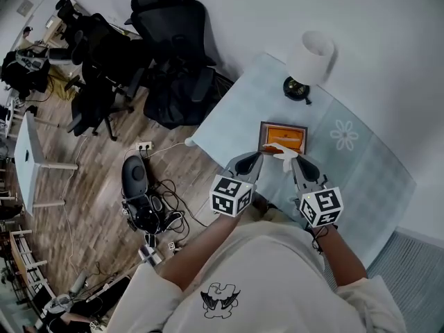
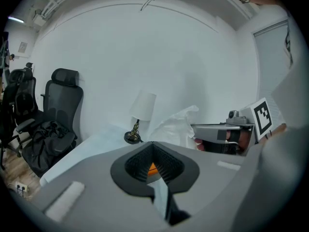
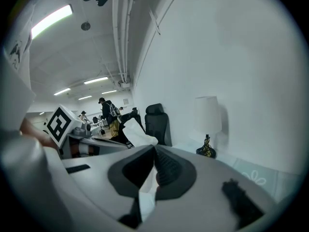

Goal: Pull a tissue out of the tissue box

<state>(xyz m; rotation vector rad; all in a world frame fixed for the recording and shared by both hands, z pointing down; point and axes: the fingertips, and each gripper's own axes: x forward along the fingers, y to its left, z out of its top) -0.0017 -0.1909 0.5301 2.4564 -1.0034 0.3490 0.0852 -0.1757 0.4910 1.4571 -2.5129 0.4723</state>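
The tissue box [image 1: 284, 136], dark-rimmed with an orange top, sits on the pale blue table [image 1: 361, 165]. A white tissue [image 1: 283, 151] hangs over the box's near edge, and my right gripper [image 1: 295, 159] is shut on it. In the right gripper view the tissue [image 3: 139, 135] rises crumpled past the closed jaws of that gripper [image 3: 154, 168]. My left gripper [image 1: 255, 157] hovers just left of the box's near corner. Its jaws [image 2: 153, 167] are shut, and only a sliver of the orange box top [image 2: 152, 168] shows through them. From the left gripper view the tissue [image 2: 176, 127] bunches ahead of the right gripper [image 2: 215, 139].
A white-shaded lamp [image 1: 310, 60] on a dark base stands at the table's far side. Black office chairs [image 1: 173, 47] crowd the floor to the left. A tangle of cables and a dark device [image 1: 135, 179] lie by the table's left edge.
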